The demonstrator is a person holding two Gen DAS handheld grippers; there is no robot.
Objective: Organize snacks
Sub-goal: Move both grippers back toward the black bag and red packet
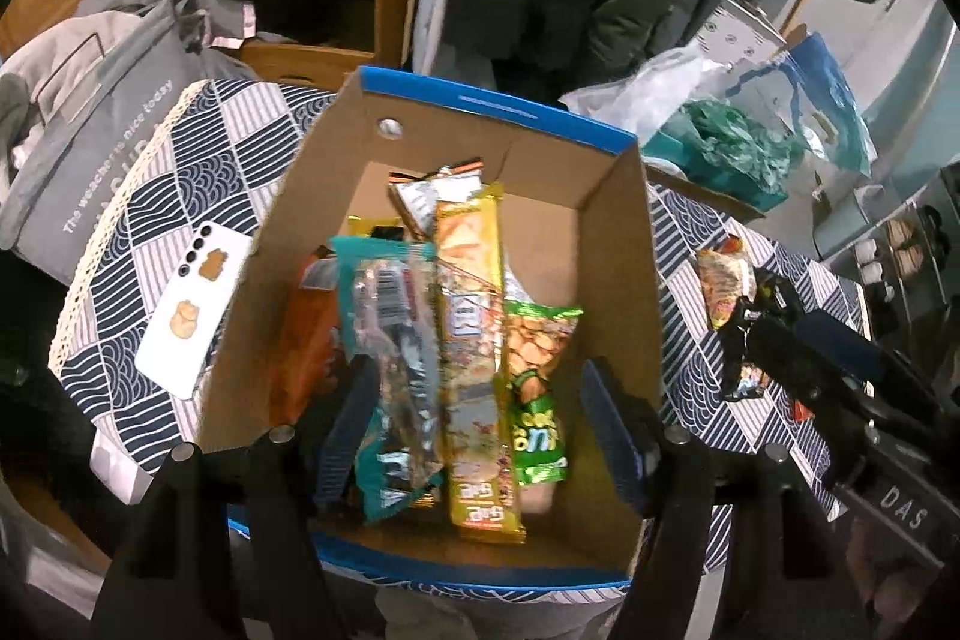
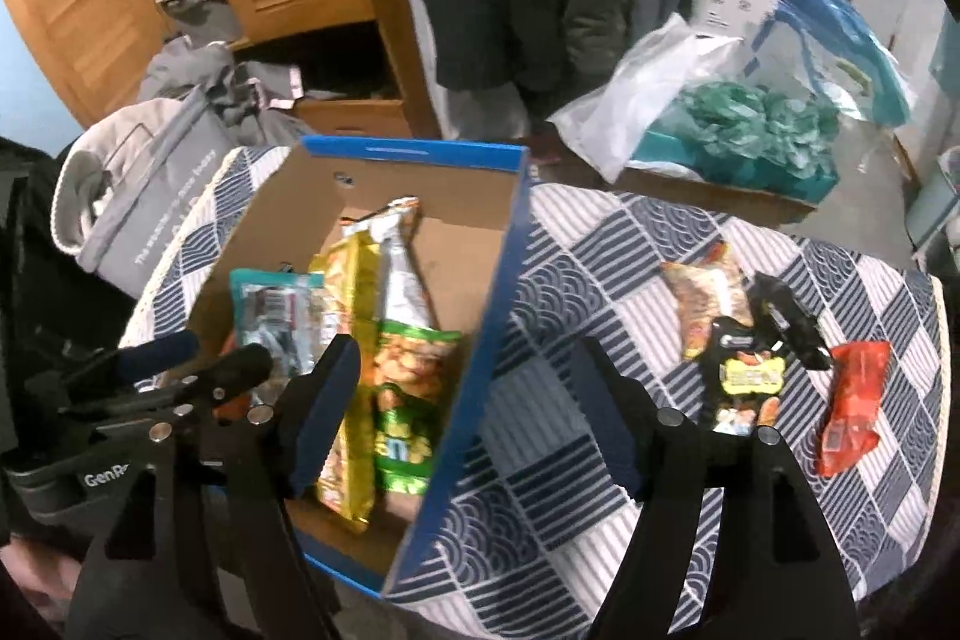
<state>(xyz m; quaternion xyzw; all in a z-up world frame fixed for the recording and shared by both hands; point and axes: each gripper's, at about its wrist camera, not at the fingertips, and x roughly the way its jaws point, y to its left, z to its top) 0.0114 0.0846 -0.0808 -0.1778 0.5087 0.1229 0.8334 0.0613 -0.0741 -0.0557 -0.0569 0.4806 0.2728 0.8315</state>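
Both grippers hang over a cloth-covered table (image 2: 600, 268) with their jaws apart and nothing between them. The left gripper (image 1: 480, 436) is poised above the open cardboard box (image 1: 624, 232); straight ahead of its jaws lie the packets already stowed: a teal pack (image 1: 384, 340) by the left finger, a long yellow bar (image 1: 474, 358) down the middle, a green nut bag (image 1: 537, 376) toward the right finger, and an orange pack (image 1: 306, 346) pressed to the wall beyond the left finger. More wrappers stand on end farther in.

The right gripper (image 2: 468, 412) straddles the box's near blue wall, its left finger over the snacks inside, its right finger over bare cloth. Ahead and to the right of its jaws, three packets wait outside the box: a black pouch (image 2: 750, 376) nearest, a red pack (image 2: 852, 406) farther right, and a patterned bag (image 2: 708, 304) just behind, touching the black pouch.

Beyond the left gripper's left finger, outside the box, a white phone (image 1: 192, 316) lies flat.

The risks look plain enough. The black pouch and patterned bag overlap, so a grab at one may drag the other, possibly off the table's far edge. The right gripper sits close to the box wall; a careless swing could snag it and shove the box toward the phone. The upright wrappers inside could topple when more is dropped in.
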